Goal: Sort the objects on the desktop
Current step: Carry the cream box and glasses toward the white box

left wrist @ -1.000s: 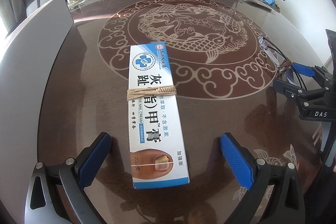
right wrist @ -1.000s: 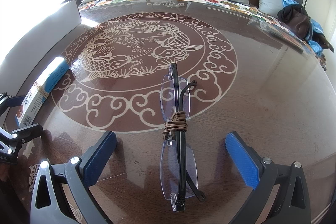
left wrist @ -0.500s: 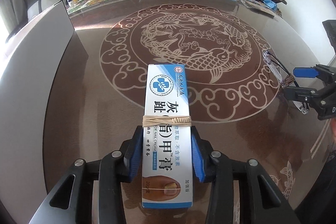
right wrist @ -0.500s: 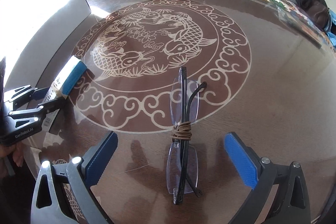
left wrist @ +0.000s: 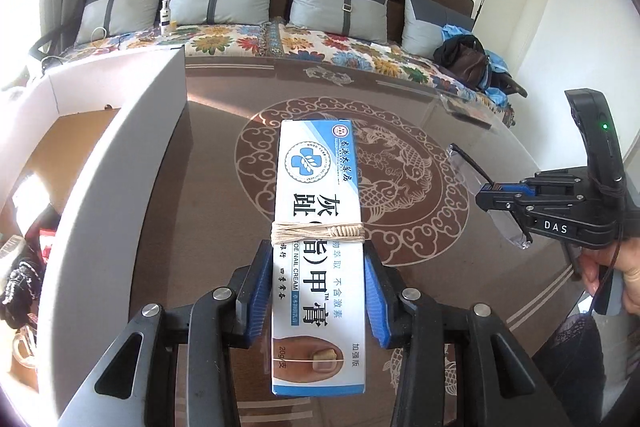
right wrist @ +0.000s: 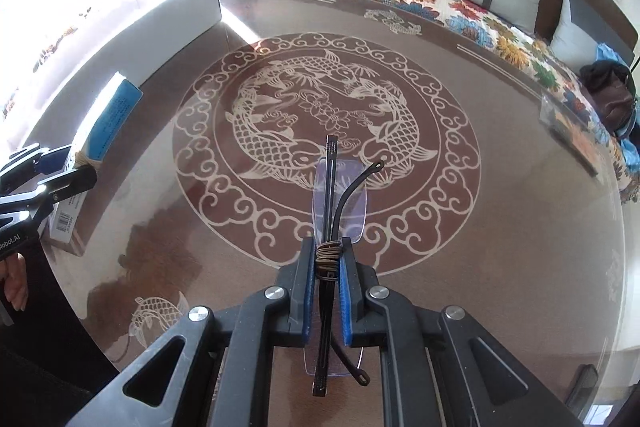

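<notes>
Since the earlier frames, both grippers had closed and risen: the left gripper [left wrist: 318, 301] clamped the one box [left wrist: 318, 247], the right gripper [right wrist: 325, 293] had just pinched the one pair of glasses [right wrist: 334, 223]. Both things hung clear above the table [right wrist: 500, 267]. Picking looked done; placing remained, perhaps in the single white bin [left wrist: 120, 155].

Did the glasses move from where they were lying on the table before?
Yes. The glasses, once flat on the fish-pattern table, are now clamped in the right gripper and lifted above it.
</notes>
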A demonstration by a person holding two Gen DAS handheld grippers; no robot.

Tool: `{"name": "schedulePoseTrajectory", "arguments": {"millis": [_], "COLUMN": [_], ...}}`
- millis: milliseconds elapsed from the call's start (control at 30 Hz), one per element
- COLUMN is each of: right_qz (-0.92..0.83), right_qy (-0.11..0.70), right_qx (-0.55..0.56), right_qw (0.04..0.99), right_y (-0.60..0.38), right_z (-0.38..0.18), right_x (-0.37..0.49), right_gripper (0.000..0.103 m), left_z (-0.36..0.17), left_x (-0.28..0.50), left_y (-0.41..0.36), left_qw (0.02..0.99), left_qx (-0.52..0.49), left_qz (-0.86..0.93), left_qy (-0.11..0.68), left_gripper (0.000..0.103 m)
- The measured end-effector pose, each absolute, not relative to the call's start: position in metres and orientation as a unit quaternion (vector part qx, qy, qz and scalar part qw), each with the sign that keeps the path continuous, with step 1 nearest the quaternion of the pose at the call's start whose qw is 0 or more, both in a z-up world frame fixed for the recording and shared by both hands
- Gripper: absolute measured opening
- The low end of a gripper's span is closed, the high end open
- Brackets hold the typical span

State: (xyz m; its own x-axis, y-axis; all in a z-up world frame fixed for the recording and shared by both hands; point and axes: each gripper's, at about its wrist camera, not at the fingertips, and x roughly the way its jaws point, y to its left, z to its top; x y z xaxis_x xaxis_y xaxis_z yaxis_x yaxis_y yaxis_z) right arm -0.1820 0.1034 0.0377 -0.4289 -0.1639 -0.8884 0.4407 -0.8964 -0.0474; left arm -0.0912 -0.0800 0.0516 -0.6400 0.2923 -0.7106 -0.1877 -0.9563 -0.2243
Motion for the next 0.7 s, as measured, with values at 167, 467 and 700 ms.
{"name": "schedulePoseTrajectory", "arguments": {"millis": [167,467,700], "right_qz": [-0.850,-0.813,-0.767], "right_qy": [0.136,0.068,0.115], "right_qx": [0.447,0.417,0.471], "right_qw": [0.241,0.401,0.420], "right_y": [0.028,-0.179,-0.292], "right_z": [0.098,0.137,0.065], "right_x": [-0.174,-0.163,-0.150], "right_gripper": [0.011,0.011,0.013], "left_z": [0.110,0.088,0.024], "left_x": [-0.084,-0.076,-0.067], "left_y": [-0.156,-0.332,-0.365], "left_qw": [0.100,-0.065,-0.094], "left_qx": [-0.365,-0.418,-0.488], "left_qz": [0.921,0.898,0.857], "left_qy": [-0.091,-0.120,-0.137], "left_gripper": [0.042,0.042,0.042]}}
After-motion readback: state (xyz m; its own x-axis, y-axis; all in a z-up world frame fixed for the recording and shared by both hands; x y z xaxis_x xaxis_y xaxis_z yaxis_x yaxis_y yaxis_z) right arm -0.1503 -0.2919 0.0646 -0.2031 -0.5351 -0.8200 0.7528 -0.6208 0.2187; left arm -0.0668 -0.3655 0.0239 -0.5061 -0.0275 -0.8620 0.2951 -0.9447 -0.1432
